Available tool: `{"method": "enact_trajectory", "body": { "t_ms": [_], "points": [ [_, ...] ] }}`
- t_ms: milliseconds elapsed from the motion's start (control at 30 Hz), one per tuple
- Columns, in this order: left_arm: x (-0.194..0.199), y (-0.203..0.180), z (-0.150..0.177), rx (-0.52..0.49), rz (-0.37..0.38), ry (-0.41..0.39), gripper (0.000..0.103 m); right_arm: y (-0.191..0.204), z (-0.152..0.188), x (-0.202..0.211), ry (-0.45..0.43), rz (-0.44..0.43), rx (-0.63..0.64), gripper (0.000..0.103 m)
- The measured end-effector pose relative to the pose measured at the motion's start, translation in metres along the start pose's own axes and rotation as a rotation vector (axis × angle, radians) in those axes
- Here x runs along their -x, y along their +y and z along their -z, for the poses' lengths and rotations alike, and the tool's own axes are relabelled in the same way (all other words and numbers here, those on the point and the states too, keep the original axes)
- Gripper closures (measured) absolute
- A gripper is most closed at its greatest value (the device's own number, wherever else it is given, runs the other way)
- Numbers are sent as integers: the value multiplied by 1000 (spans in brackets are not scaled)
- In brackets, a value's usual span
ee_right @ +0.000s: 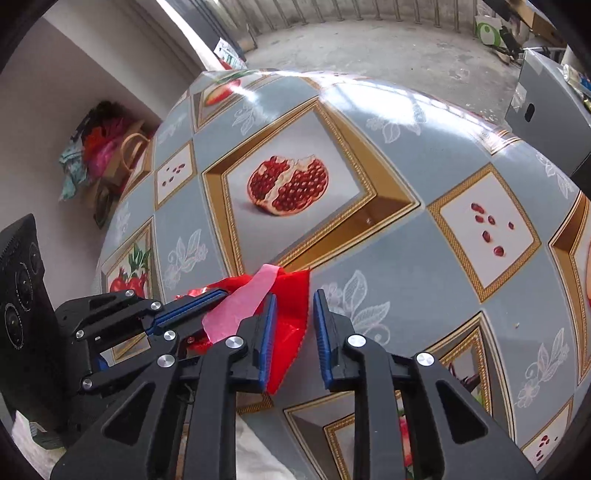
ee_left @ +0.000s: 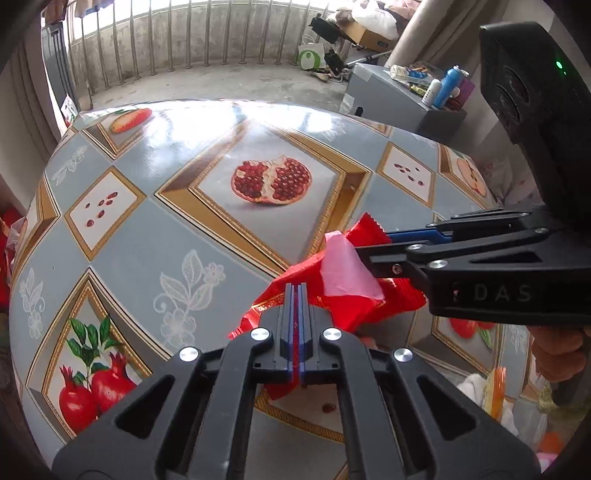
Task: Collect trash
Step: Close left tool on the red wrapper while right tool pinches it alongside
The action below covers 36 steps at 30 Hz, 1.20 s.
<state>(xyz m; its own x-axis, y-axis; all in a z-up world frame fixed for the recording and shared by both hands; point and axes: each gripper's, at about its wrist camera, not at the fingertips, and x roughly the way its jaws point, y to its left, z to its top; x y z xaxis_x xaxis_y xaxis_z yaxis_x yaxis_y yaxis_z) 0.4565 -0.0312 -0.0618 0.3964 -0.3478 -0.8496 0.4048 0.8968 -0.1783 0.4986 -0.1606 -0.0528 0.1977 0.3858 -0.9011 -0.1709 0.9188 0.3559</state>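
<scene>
**Two grippers meet at the red wrapper**

A red wrapper [ee_left: 343,291] lies crumpled on the table [ee_left: 177,229], near the edge closest to the cameras. A piece of pink paper [ee_left: 347,269] sits on top of it, touching it.

The left gripper [ee_left: 296,295] points down at the wrapper. Its two fingers are pressed together, and a thin strip of red shows between the blue pads. So it is clamped on the red wrapper.

The right gripper [ee_right: 293,325] comes at the same pile from the other side. In its own camera, its two blue fingers [ee_right: 267,339] stand a little apart. A fold of the red wrapper [ee_right: 291,314] lies in the gap and touches the left-hand pad. The other pad is clear of it, so this gripper is not squeezing it. In the left camera, the tip of the right gripper [ee_left: 364,251] sits right at the pink paper.

A hand [ee_left: 557,350] holds the right gripper's handle at the right edge of the left camera's view.

The table has a shiny grey cloth with gold frames. One big frame shows a cut pomegranate [ee_left: 271,181], well beyond the wrapper. Small frames show red seeds [ee_right: 487,229].

Past the table is a bare concrete floor [ee_left: 221,81] with a metal railing [ee_left: 177,33]. A grey box [ee_left: 384,99] with bottles on top stands to the right.
</scene>
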Motion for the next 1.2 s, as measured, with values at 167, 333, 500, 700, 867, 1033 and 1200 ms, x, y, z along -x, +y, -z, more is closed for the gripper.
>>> {"method": "enact_trajectory", "body": {
  "t_ms": [167, 333, 500, 700, 867, 1033, 1200],
  "points": [
    [16, -26, 37, -70, 65, 45, 103, 10, 38, 7, 43, -30, 43, 87],
    [39, -41, 82, -58, 147, 93, 103, 29, 88, 14, 103, -46, 118, 88],
    [64, -53, 128, -23, 215, 122, 103, 47, 145, 24, 137, -69, 182, 88],
    [94, -73, 180, 41, 279, 122, 103, 62, 198, 44, 135, -68, 246, 88],
    [115, -89, 217, 98, 329, 101, 103, 64, 233, 71, 71, -67, 236, 82],
    [146, -98, 237, 61, 286, -9, 97, 42, 266, 139, -184, -74, 102, 65],
    [166, -106, 241, -20, 199, -91, 81, 12, 318, 192, -392, -32, -29, 61]
  ]
}}
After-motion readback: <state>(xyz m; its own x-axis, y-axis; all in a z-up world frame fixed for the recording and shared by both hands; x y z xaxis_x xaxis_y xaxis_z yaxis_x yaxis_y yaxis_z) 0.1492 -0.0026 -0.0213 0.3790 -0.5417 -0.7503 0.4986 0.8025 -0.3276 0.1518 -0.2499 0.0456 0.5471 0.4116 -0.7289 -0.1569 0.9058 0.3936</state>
